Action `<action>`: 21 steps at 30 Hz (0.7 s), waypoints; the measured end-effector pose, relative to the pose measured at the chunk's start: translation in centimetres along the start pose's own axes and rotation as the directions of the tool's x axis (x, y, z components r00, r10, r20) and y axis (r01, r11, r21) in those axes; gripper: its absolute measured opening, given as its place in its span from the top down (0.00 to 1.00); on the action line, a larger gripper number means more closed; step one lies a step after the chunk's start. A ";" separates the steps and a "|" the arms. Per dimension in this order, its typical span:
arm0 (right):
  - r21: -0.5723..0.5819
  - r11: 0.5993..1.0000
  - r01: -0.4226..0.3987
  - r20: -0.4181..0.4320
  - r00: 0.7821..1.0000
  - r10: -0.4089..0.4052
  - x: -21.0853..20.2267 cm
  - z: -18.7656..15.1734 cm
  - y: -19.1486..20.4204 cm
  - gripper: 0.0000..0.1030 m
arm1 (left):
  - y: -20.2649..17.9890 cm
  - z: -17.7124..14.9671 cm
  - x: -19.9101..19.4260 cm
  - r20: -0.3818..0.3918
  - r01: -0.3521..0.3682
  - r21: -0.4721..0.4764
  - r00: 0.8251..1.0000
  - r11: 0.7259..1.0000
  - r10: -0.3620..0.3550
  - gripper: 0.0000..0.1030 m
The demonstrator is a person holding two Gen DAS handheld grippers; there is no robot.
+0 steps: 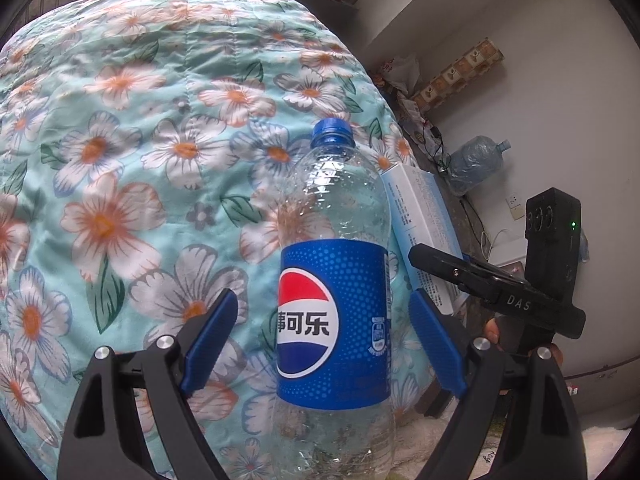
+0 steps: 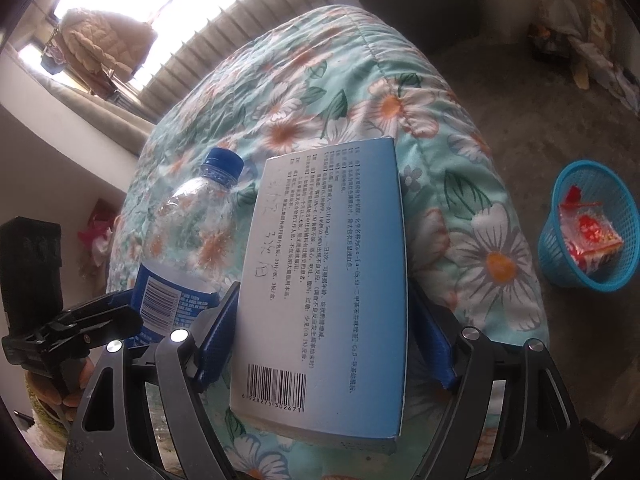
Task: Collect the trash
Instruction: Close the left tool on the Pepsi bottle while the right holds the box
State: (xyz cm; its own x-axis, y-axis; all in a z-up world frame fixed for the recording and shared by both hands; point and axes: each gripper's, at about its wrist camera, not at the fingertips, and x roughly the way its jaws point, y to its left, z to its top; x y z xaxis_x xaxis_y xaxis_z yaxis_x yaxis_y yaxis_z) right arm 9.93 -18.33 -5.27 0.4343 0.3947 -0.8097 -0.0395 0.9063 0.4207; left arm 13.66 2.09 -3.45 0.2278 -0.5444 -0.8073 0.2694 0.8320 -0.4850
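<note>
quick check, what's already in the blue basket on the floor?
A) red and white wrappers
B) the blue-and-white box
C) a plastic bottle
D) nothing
A: the right wrist view shows red and white wrappers lying inside the blue basket; the bottle and the box are on the quilt.

Daylight floods in from the window [image 2: 132, 12] behind my right-hand view, blown out to pure white there, while the quilt [image 1: 140, 140] in my left view is evenly lit with soft shadows. Both fisheye pictures bend hard at their dark rims. Glints sparkle on the clear bottle [image 1: 336, 208].
</note>
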 end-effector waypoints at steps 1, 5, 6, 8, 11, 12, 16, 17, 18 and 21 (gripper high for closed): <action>0.000 1.000 0.000 -0.001 1.000 0.000 0.0 0.0 0.0 0.26 | 0.0 0.0 0.0 0.001 -0.003 0.003 1.000 1.000 0.003 0.17; -0.004 1.000 -0.006 -0.004 1.000 0.006 0.2 0.2 0.3 0.23 | 0.2 -0.1 -0.1 0.004 -0.015 0.007 1.000 1.000 0.015 0.18; -0.003 1.000 -0.007 -0.005 1.000 0.007 0.3 0.2 0.3 0.23 | 0.2 -0.1 -0.1 0.005 -0.015 0.006 1.000 1.000 0.015 0.18; 0.000 1.000 -0.009 -0.006 1.000 0.009 0.4 0.2 0.4 0.23 | 0.3 -0.1 -0.1 0.007 -0.016 0.005 1.000 1.000 0.016 0.18; 0.006 1.000 -0.015 -0.007 1.000 0.015 0.4 0.3 0.3 0.22 | 0.3 -0.1 -0.3 0.014 -0.021 0.013 1.000 1.000 0.020 0.18; 0.007 1.000 -0.018 -0.007 1.000 0.018 0.4 0.3 0.3 0.22 | 0.2 -0.2 -0.3 0.018 -0.024 0.017 1.000 1.000 0.024 0.18; 0.010 1.000 -0.022 -0.009 1.000 0.023 0.4 0.3 0.2 0.22 | -0.1 -0.1 -0.4 0.038 -0.035 0.033 0.999 0.999 0.034 0.18; 0.010 1.000 -0.021 -0.009 1.000 0.021 0.4 0.3 0.2 0.22 | -0.1 -0.1 -0.3 0.040 -0.037 0.033 0.999 0.999 0.035 0.17; 0.009 1.000 -0.020 -0.009 1.000 0.021 0.4 0.3 0.2 0.22 | -0.1 0.0 -0.3 0.040 -0.036 0.033 0.999 0.999 0.034 0.17; 0.003 1.000 -0.009 -0.010 1.000 0.009 0.5 0.3 0.2 0.21 | 0.0 0.0 -0.2 0.039 -0.031 0.033 0.999 0.999 0.030 0.18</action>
State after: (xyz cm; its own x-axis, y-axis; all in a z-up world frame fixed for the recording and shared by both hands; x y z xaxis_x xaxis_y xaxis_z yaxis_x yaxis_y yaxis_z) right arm 10.37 -18.00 -5.46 0.4252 0.4045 -0.8097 -0.0408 0.9023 0.4293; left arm 13.64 2.19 -3.32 0.2722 -0.5229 -0.8078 0.2932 0.8446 -0.4479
